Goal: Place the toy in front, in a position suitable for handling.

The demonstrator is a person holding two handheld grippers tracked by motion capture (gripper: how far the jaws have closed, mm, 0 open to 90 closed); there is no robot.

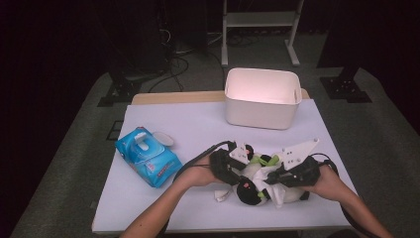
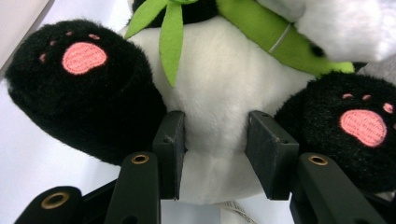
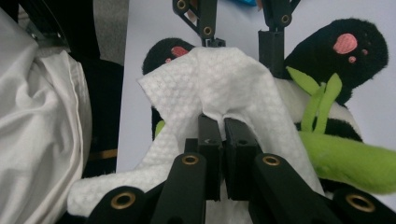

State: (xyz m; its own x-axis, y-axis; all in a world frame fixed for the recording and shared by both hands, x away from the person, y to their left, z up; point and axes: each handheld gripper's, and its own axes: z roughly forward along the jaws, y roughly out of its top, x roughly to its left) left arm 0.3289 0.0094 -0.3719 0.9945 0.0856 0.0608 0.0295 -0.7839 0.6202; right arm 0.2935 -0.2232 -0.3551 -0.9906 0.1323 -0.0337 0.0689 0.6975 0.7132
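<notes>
Left hand-held gripper (image 2: pixel 215 154) pinches plush panda (image 2: pixel 219 107) belly. Right hand-held gripper (image 3: pixel 223 135) pinches white wipe (image 3: pixel 219 84). Blue wipes pack (image 1: pixel 147 156) print unreadable.

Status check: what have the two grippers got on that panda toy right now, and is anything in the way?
Left gripper clamped on plush panda belly. Right gripper shut on white wipe, draped over the panda. White bin and blue wipes pack stand apart; nothing obstructing.

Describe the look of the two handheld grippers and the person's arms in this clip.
Both the left gripper and the right gripper are black, with flat rectangular pads and brass-coloured rivets on the linkages. Each carries a pale three-cornered plate on top, and a black cable trails from the left one. The forearms are bare; no sleeves show.
</notes>
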